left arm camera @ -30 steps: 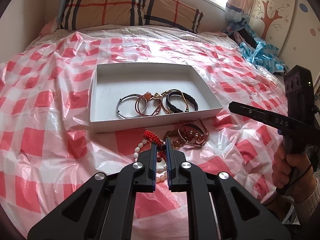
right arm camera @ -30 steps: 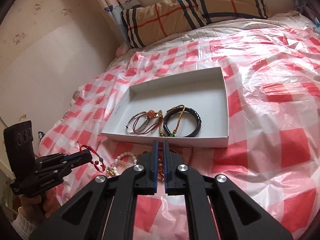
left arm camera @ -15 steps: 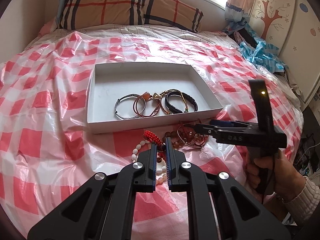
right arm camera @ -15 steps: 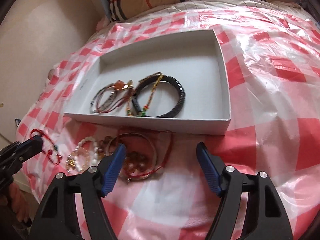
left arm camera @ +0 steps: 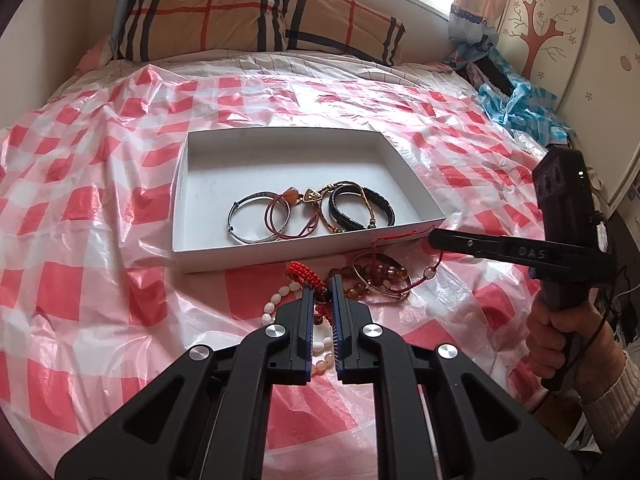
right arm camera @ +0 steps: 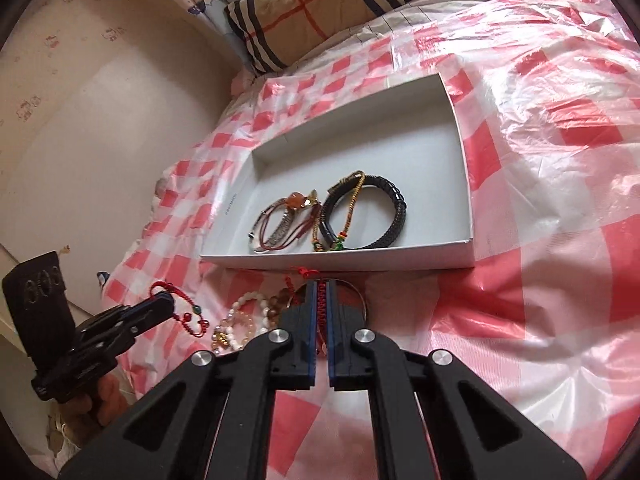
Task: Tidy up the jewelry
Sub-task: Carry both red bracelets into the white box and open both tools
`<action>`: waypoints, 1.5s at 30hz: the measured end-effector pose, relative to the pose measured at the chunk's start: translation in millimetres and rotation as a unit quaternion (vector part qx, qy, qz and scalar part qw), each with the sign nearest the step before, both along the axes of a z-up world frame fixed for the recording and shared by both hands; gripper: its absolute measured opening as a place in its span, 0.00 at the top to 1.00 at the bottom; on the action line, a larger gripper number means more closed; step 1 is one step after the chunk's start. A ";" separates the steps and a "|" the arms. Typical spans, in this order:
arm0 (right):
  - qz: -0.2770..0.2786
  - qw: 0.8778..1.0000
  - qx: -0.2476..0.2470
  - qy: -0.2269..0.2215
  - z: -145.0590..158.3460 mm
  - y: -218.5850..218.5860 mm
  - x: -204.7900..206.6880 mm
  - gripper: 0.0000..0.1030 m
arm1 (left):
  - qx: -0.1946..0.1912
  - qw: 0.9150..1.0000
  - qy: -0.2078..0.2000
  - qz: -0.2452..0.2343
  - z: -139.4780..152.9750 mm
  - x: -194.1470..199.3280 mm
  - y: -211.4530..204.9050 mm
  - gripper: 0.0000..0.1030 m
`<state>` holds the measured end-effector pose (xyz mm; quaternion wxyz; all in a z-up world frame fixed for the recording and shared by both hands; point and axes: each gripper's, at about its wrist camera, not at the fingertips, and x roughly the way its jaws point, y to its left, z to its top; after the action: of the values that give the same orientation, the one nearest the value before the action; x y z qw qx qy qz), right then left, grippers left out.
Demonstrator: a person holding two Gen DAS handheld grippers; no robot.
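A white shallow box (left arm camera: 208, 254) (right arm camera: 464, 168) on the bed holds several bracelets (left arm camera: 312, 212) (right arm camera: 332, 216). My left gripper (left arm camera: 321, 280) is shut on a red braided bracelet (left arm camera: 305, 272), also seen hanging from it in the right wrist view (right arm camera: 188, 312). My right gripper (right arm camera: 321, 286) is shut on a thin red cord bracelet (right arm camera: 321, 304), lifted just in front of the box; in the left wrist view the cord (left arm camera: 400, 236) trails from its tip (left arm camera: 434, 236). A pile of beaded bracelets (left arm camera: 376, 276) (right arm camera: 244, 320) lies on the sheet below.
A red-and-white checked plastic sheet (left arm camera: 88, 220) covers the bed. A plaid pillow (left arm camera: 248, 16) lies at the head. Blue crumpled cloth (left arm camera: 516, 104) sits at the far right by the wall.
My right gripper opened over the pile, then shut on the red cord bracelet and lifted it. My left gripper stayed shut on the red braided bracelet.
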<state>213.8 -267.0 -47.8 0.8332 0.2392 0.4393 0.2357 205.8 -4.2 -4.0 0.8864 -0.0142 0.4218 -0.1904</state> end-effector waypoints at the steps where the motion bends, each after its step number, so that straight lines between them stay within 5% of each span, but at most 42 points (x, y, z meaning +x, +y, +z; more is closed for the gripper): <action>1: -0.001 1.000 0.005 -0.005 6.1 -1.6 -2.5 0.95 | 0.000 1.000 -0.001 0.000 1.3 -0.1 -0.1 0.93; 13: -0.004 0.998 0.007 -0.064 60.0 -5.8 -7.7 0.95 | -0.002 1.000 -0.017 -0.012 15.6 5.8 -9.9 0.93; 32: 0.000 0.997 -0.029 -0.077 53.0 21.1 66.8 0.95 | -0.004 0.999 -0.031 -0.010 11.5 79.8 -42.1 0.92; 33: -0.011 0.996 -0.053 -0.070 48.3 23.2 71.8 0.92 | 0.008 1.000 -0.021 -0.005 5.4 87.0 -44.0 0.91; 35: -0.029 0.996 -0.063 -0.056 37.1 19.2 77.8 0.59 | 0.033 0.999 -0.005 0.011 -6.0 97.5 -44.6 0.84; 39: -0.045 0.995 -0.068 -0.057 30.3 9.1 64.4 0.57 | 0.040 0.999 -0.011 0.032 -10.4 92.3 -32.8 0.57; 45: -0.036 0.995 -0.079 -0.045 21.4 6.4 33.6 0.57 | 0.066 0.997 -0.006 0.052 -14.8 74.8 -20.2 0.54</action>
<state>247.3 -260.6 -26.4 0.8765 0.1774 0.4094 0.1806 280.6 -24.4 -18.9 0.8965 0.0232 0.4269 -0.1165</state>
